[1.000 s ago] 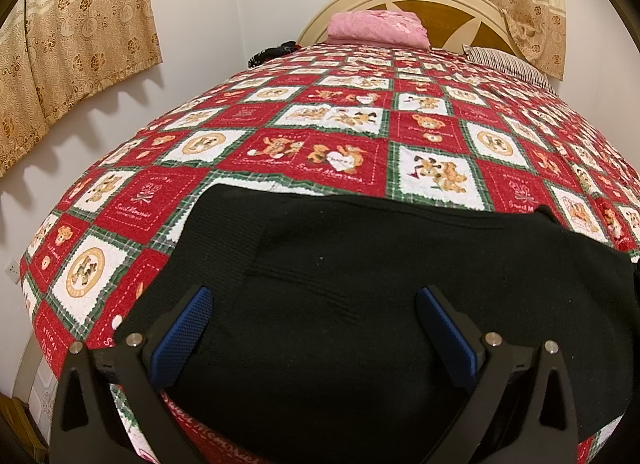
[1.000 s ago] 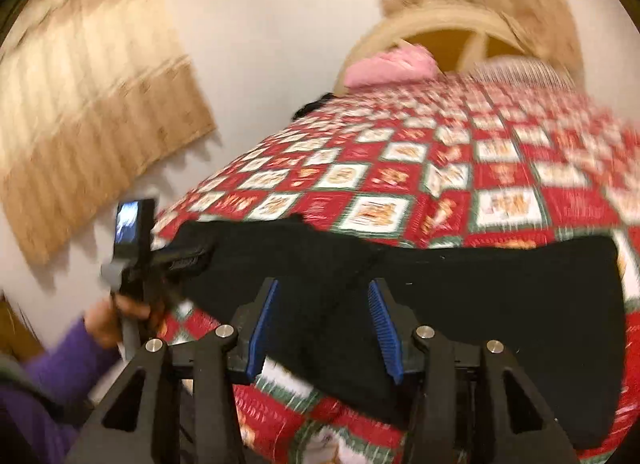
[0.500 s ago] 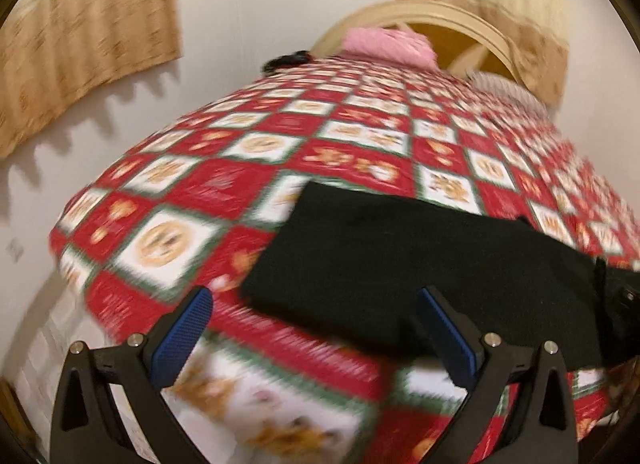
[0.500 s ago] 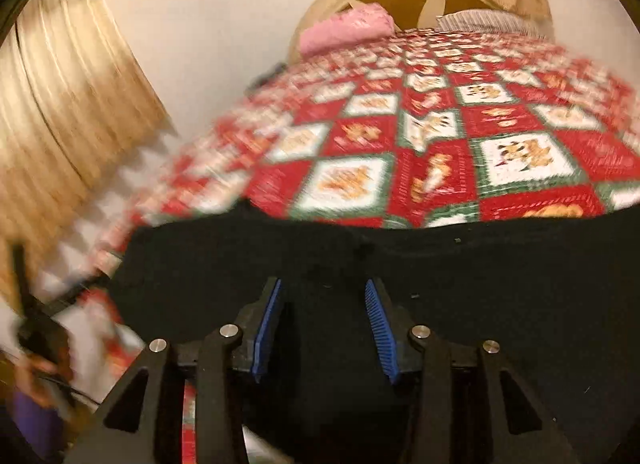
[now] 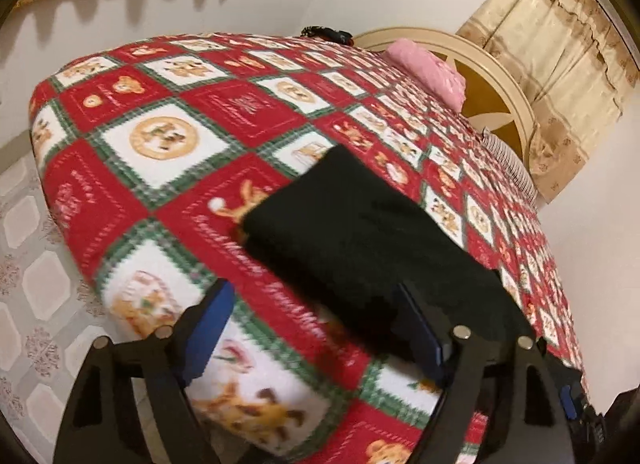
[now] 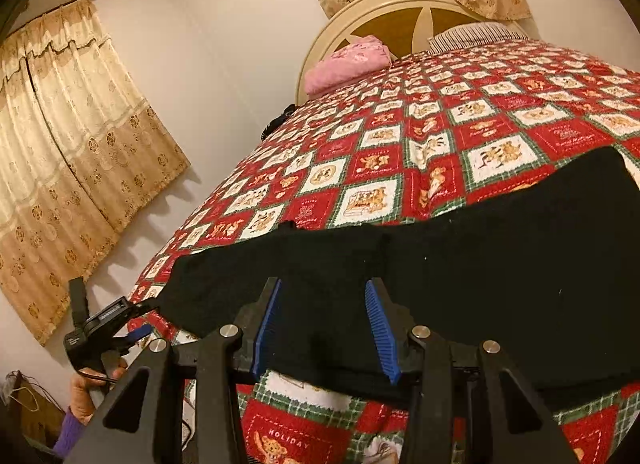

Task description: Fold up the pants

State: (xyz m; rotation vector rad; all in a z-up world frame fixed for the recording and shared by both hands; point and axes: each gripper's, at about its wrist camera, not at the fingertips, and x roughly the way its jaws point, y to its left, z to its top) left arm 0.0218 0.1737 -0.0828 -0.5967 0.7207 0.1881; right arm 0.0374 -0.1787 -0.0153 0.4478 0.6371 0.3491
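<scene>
Black pants (image 5: 360, 232) lie folded in a long band across the near end of the bed (image 5: 168, 139), seen too in the right wrist view (image 6: 500, 248). My left gripper (image 5: 316, 324) sits at the pants' left end, tilted, with its jaws closing. Mostly bedspread shows between its blue pads, and its right finger (image 5: 420, 328) overlaps the pants' near edge. A hand (image 6: 92, 384) holds the left gripper (image 6: 140, 320) just off the bed's corner. My right gripper (image 6: 322, 324) hovers over the pants' near edge, its jaws half apart above flat cloth.
A red patchwork bedspread (image 6: 440, 123) covers the bed. A pink folded cloth (image 6: 348, 59) and a striped pillow (image 6: 476, 33) lie by the headboard (image 6: 400, 11). Curtains (image 6: 72, 167) hang on the left wall. Tiled floor (image 5: 32, 264) shows beside the bed, and a small dark object (image 5: 328, 33) sits at its far edge.
The left gripper slid off the pants to their left end and rolled, and its jaws narrowed. The right gripper stayed over the pants' near edge and rolled slightly.
</scene>
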